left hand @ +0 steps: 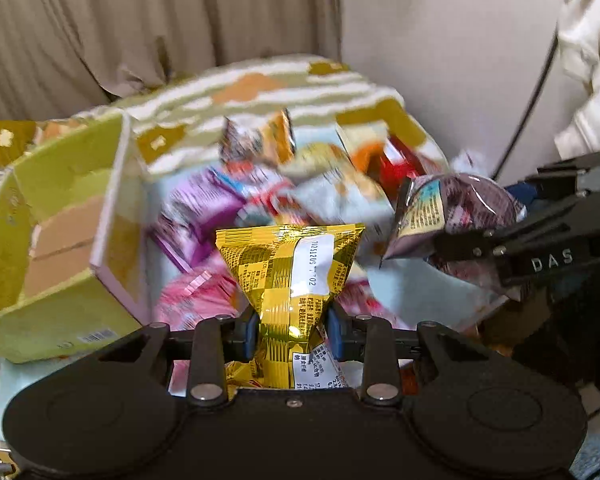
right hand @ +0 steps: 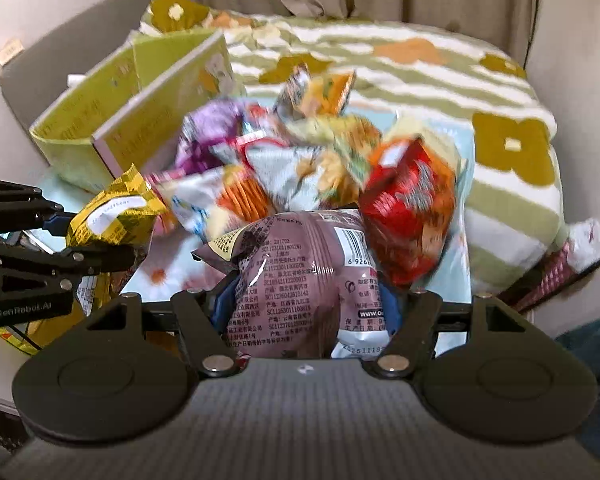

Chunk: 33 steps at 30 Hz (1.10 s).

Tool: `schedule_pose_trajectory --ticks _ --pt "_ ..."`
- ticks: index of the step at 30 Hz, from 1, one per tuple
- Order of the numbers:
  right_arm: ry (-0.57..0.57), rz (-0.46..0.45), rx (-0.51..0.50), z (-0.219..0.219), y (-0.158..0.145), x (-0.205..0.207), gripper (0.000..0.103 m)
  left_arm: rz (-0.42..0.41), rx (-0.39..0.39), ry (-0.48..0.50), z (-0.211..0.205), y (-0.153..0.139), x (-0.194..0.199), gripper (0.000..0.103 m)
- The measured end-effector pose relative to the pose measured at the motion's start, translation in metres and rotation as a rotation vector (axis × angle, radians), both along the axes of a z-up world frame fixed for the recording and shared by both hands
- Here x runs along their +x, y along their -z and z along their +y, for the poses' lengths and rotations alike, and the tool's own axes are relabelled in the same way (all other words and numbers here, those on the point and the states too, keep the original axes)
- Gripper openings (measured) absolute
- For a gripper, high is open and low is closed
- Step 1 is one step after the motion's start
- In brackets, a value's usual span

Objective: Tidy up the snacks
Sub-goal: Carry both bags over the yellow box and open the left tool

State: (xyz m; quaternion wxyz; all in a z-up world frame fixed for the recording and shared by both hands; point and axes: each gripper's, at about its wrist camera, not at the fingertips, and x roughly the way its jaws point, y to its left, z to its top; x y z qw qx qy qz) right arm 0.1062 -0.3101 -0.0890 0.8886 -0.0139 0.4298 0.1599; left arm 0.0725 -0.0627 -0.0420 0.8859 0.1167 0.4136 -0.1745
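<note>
Tool (left hand: 294,330) in the left hand is pinched tight on the waist of a gold snack packet (left hand: 290,264), which stands up between its blue pads (left hand: 250,332). The right tool (right hand: 306,304) is half closed around a puffy mauve snack bag (right hand: 300,280), pads pressing its sides. Both packets hang above a blurred heap of snack bags (right hand: 300,160) on a pale blue surface (left hand: 416,292). A green cardboard box (left hand: 60,220) stands open at the left. Behind lies a striped flowered blanket (right hand: 420,80), then beige curtains (left hand: 140,20).
</note>
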Motion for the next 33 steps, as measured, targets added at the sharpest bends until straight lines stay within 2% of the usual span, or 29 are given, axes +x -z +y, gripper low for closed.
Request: schedule_pose_trajectory --ticks 7,16,24,33 --pt "-0.092 -0.119 0.038 0.012 -0.036 0.014 0.083 -0.107 0.002 -0.136 0.021 -0.034 0.001 0.036" --pt "-0.162 -0.221 0.077 0.064 -0.076 0.055 0.083 -0.186 0.039 -0.286 0.09 -0.063 0.027 0.036" --pt "-0.132 -0.245 0.112 0.147 -0.1 0.11 0.083 -0.194 0.041 -0.326 0.183 -0.076 0.092 0.037" --pt "-0.012 -0.193 0.115 0.258 -0.102 0.188 0.083 -0.11 0.001 -0.266 0.256 -0.068 0.194 0.037"
